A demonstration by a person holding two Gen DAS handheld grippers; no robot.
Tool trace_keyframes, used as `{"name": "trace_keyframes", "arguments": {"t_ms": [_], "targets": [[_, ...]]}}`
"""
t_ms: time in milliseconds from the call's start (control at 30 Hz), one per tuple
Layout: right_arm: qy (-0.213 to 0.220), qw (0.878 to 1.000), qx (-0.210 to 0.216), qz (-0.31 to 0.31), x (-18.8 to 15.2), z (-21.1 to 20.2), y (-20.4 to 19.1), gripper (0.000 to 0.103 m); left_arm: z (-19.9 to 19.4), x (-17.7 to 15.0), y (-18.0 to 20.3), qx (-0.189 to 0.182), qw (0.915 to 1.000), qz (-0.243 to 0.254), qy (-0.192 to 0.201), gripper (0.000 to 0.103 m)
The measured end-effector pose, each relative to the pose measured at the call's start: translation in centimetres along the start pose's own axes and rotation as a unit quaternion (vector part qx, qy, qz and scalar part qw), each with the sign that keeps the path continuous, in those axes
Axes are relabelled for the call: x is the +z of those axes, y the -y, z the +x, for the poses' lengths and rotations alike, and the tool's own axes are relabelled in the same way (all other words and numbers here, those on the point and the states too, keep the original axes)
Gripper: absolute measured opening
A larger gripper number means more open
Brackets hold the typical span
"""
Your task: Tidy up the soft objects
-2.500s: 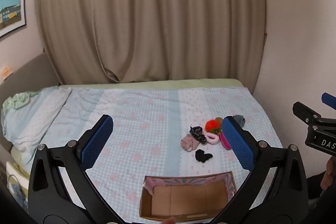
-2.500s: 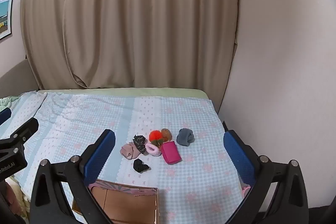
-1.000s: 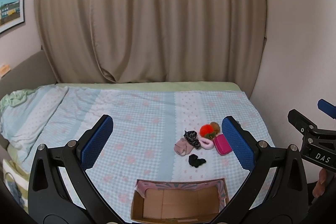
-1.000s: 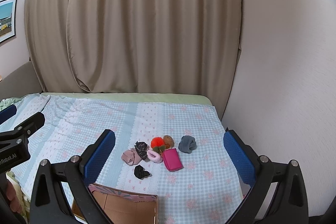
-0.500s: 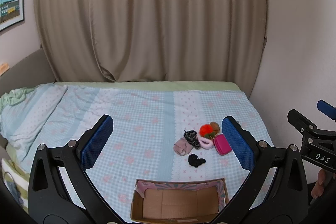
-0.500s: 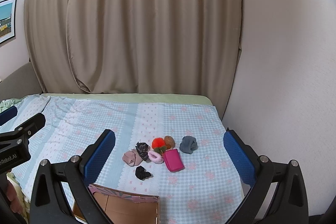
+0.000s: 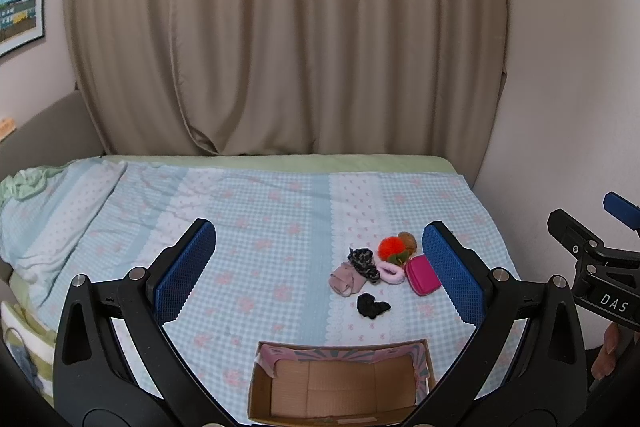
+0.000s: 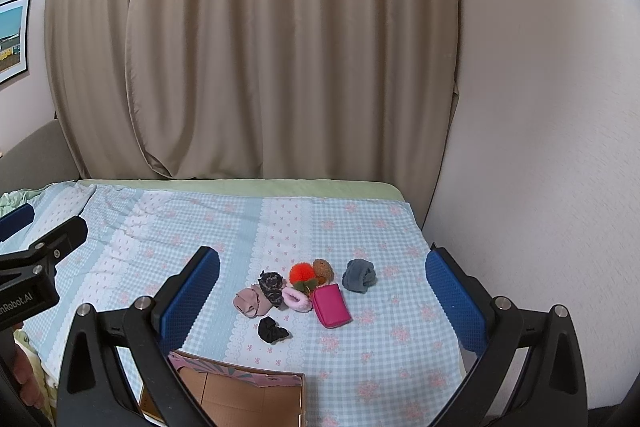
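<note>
Soft items sit in one cluster on the bed (image 8: 360, 347), right of centre and well short of the curtain (image 8: 280, 47): pink sock (image 8: 249, 299), patterned scrunchie (image 8: 272, 286), fuzzy pink scrunchie (image 8: 297, 299), orange pompom (image 8: 301, 273), brown plush ball (image 8: 323, 269) and magenta pouch (image 8: 331, 305) all touching or nearly so; grey sock roll (image 8: 360, 275) just to their right, black scrunchie (image 8: 272, 330) slightly apart on the near side. Cardboard box (image 7: 340, 385) is open and looks empty, on the near edge of the bed, closer to us than the cluster. We read this as the very start: nothing boxed yet, we're in approach. Left gripper (image 7: 320, 271) has its fingers spread wide, holding nothing, hovering high above the bed with box and cluster framed between them. Right gripper (image 8: 322, 301) is the same: wide apart, empty, cluster centred between the fingers. Next move, in our judgement: pick one outlier first, black scrunchie or grey sock roll, since they're clear of neighbours. That needs a descent to the bed, fingers straddling the item, then closing deep enough to catch fabric without pinching the sheet. The right gripper looks better lined up for it. The drop is short, as the box is just near of the pile. Risks: the touching items may drag each other, and the soft mattress gives under contact.
</note>
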State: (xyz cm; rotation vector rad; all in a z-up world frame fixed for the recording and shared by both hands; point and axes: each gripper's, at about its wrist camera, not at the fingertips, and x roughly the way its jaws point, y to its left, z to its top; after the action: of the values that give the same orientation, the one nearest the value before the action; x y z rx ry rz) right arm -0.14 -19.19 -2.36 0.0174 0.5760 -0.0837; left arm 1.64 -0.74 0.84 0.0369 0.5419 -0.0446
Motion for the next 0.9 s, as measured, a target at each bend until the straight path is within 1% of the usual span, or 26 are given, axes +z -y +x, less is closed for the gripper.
{"name": "trace_keyframes", "arguments": {"t_ms": [767, 900], "targets": [[-0.001, 1.0, -0.002, 0.005, 0.0, 0.0, -0.3, 0.103, 0.4, -0.3, 0.2, -0.001, 1.0, -0.003, -0.003, 0.102], [-0.01, 1.0, -0.003, 0.006, 0.2, 0.8, -0.5, 0.103, 1.9, -0.5, 0.2, -0.009, 0.9996, -0.009, -0.024, 0.102]]}}
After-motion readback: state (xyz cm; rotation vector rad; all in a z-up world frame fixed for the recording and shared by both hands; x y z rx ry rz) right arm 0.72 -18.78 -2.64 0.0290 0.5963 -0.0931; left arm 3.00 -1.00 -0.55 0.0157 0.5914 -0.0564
